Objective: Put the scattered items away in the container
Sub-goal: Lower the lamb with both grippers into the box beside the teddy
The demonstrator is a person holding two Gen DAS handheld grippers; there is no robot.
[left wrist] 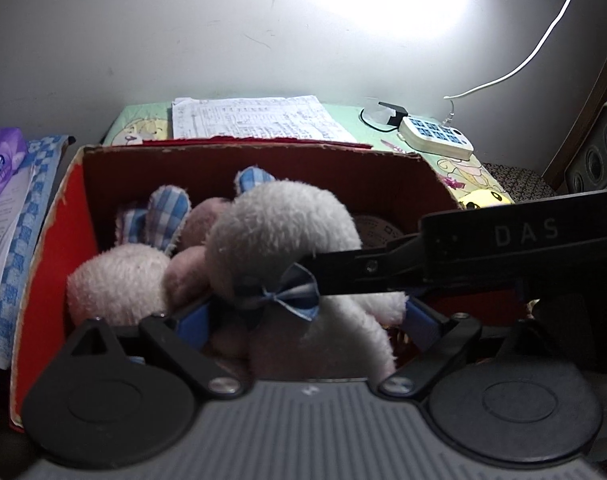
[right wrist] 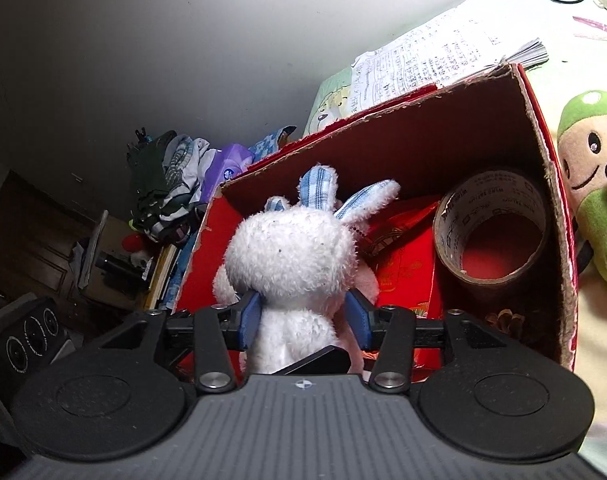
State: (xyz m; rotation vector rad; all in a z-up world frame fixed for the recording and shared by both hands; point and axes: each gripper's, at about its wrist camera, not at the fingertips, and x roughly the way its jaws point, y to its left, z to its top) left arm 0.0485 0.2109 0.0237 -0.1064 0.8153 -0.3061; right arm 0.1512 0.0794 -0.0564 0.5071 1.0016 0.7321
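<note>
A plush rabbit [right wrist: 291, 256] is clamped at the neck by the right gripper [right wrist: 303, 316] inside the red box [right wrist: 543, 128], centre frame; release is judged next. The left gripper [left wrist: 307, 320] is spread around its body. Only the right view shows the tape roll [right wrist: 491, 224] and a green toy [right wrist: 595, 184] outside, far right.

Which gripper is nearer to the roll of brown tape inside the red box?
Right. The right gripper, clamping the white plush rabbit, has the tape roll just beside it in the red box. The left gripper sits on the rabbit's other side.
</note>
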